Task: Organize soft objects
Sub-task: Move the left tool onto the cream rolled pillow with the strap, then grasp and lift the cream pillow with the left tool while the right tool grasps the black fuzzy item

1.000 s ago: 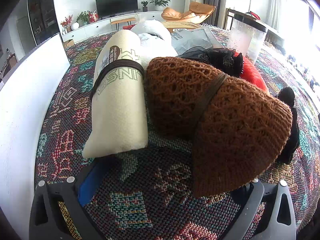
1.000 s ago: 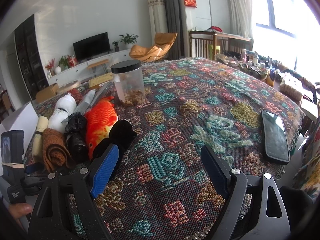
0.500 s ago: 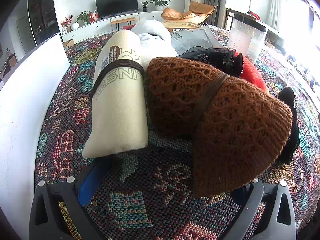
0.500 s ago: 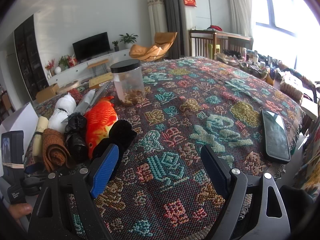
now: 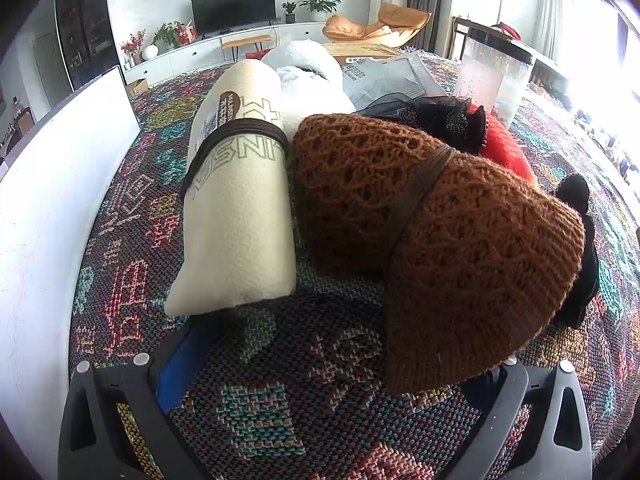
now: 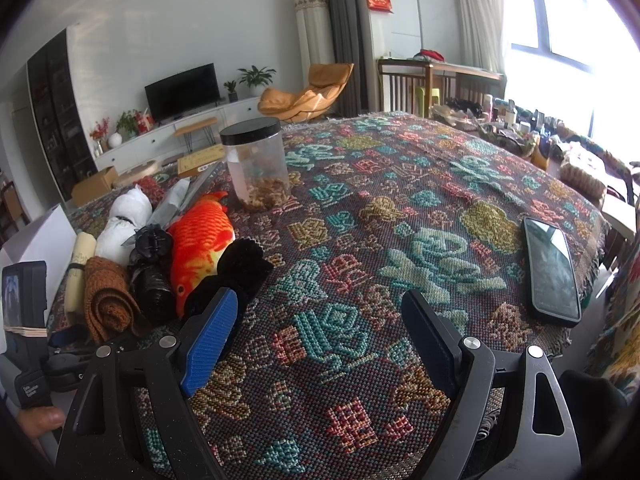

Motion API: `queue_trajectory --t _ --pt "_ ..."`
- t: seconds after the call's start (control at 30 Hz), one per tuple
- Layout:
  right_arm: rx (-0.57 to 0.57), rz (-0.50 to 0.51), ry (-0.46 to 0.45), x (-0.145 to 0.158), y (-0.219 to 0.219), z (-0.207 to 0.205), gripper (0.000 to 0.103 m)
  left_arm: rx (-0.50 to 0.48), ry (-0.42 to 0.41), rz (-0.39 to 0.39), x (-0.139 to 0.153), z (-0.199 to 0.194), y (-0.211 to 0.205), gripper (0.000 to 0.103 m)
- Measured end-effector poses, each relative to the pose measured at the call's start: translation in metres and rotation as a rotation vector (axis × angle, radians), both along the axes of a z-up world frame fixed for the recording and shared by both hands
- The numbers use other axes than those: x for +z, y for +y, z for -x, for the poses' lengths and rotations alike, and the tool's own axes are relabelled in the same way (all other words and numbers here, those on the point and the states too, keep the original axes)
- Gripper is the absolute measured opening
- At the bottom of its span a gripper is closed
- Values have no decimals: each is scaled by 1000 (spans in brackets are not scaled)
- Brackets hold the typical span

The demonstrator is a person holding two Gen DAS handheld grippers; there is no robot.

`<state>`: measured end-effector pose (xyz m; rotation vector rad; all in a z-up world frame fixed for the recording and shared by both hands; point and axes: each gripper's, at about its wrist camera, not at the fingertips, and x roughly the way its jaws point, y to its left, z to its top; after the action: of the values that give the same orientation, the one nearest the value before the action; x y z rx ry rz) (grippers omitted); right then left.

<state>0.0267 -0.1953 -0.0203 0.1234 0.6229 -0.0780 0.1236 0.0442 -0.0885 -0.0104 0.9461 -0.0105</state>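
Jar (image 6: 256, 164) and phone (image 6: 552, 276) on patterned cloth (image 6: 400, 208) — soft items (image 6: 200, 240) alongside.

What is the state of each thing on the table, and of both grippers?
left gripper: open, empty
right gripper: open, empty
brown knitted roll: rolled, banded, lying flat
cream roll: rolled, banded, lying flat
jar: upright, lid on
phone: lying flat, screen dark
fish plush: lying on the table

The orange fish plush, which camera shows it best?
The right wrist view: the orange fish plush lies in nearly full sight, body and tail, between a black bundle and a black plush. The left wrist view shows only a red sliver behind the brown knit roll.
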Motion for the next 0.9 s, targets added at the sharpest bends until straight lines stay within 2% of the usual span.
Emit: queue_trajectory --t 0.3,0.43,0.57,0.63,0.77,0.8,0.9 --pt "1 -1 1 -1 -1 0 87 6 4 -6 0 2 -1 103" --pt "1 -2 2 -2 0 1 87 -60 14 -13 2 27 -2 103" --pt "0 -4 2 -5 0 1 87 -99 50 15 6 53 11 103" --pt "0 -8 4 -7 0 2 87 -82 49 72 11 62 23 103" --pt "3 -28 8 -6 -2 1 86 28 -19 255 35 59 61 103" --pt "14 -53 4 -5 -5 1 86 58 -33 295 41 52 70 103" --pt "48 -231 -44 -4 -26 9 86 91 -30 369 50 24 84 103"
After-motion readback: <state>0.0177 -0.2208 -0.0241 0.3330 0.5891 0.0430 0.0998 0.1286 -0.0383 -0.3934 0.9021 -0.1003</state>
